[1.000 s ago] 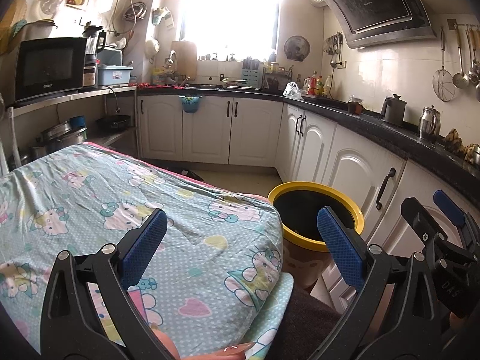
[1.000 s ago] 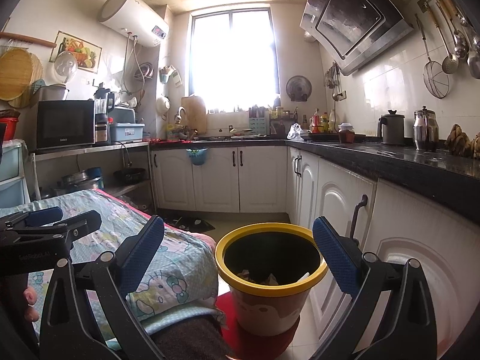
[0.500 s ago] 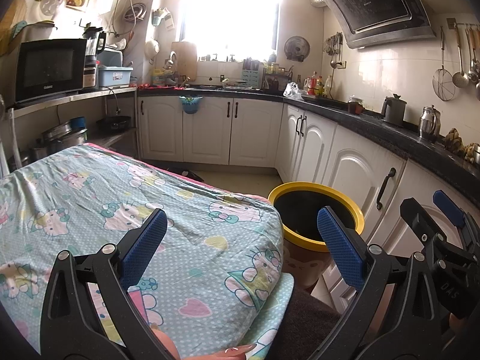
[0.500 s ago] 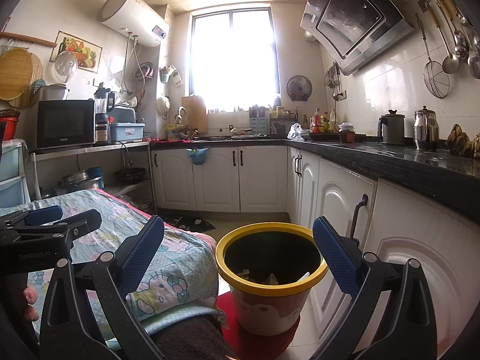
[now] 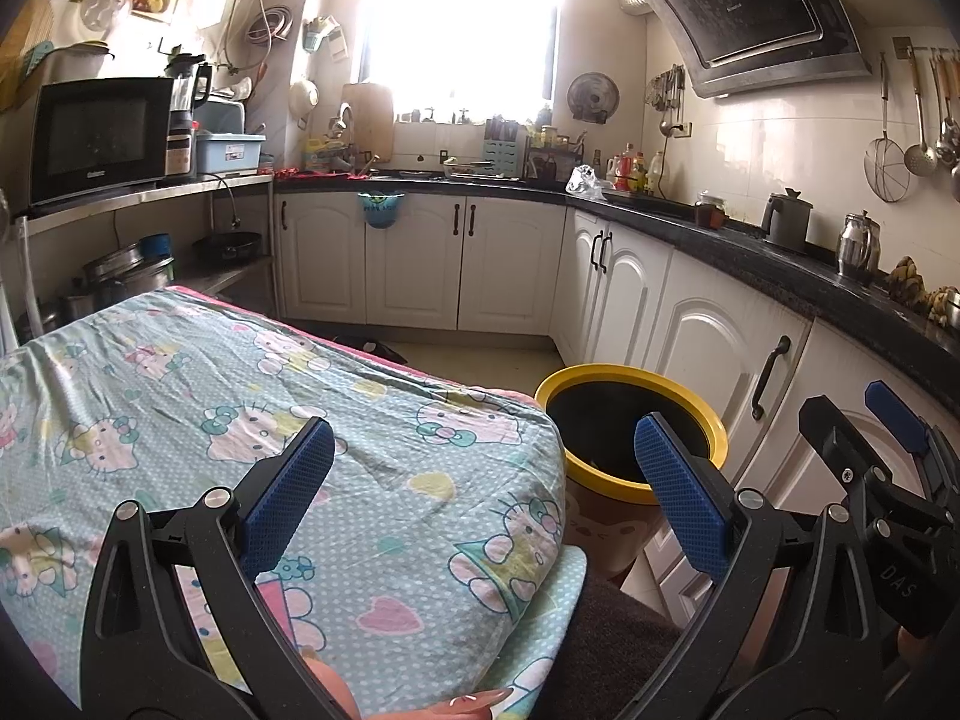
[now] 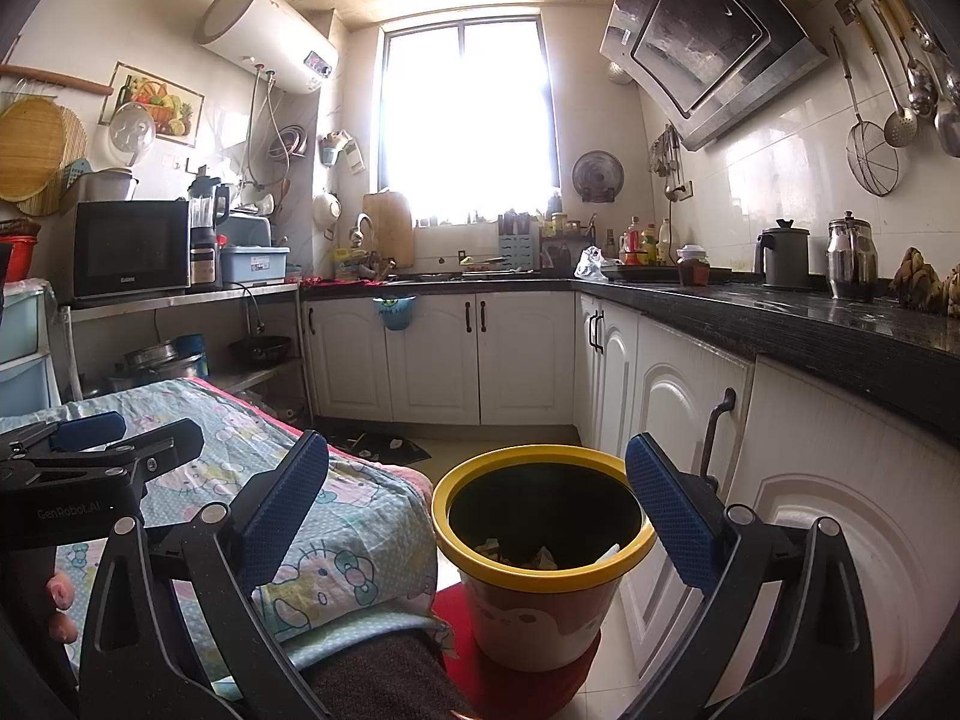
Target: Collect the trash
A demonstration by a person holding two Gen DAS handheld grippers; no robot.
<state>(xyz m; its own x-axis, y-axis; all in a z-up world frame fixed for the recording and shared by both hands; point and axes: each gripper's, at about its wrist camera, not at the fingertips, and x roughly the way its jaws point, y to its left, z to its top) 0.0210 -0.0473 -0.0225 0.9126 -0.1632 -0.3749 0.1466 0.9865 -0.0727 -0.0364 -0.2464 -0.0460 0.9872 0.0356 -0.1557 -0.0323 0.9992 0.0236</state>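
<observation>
Both grippers, left gripper (image 5: 483, 480) and right gripper (image 6: 477, 501), spread wide, empty, near the yellow-rimmed bin (image 6: 543, 546). Crumpled scraps (image 6: 543, 555) already inside the bin. No trash seen on the cloth-covered table (image 5: 240, 396) beside the bin; likely nearly finished.

Yellow-rimmed bin (image 6: 543, 546) upright on floor, crumpled trash (image 6: 543, 558) inside
</observation>
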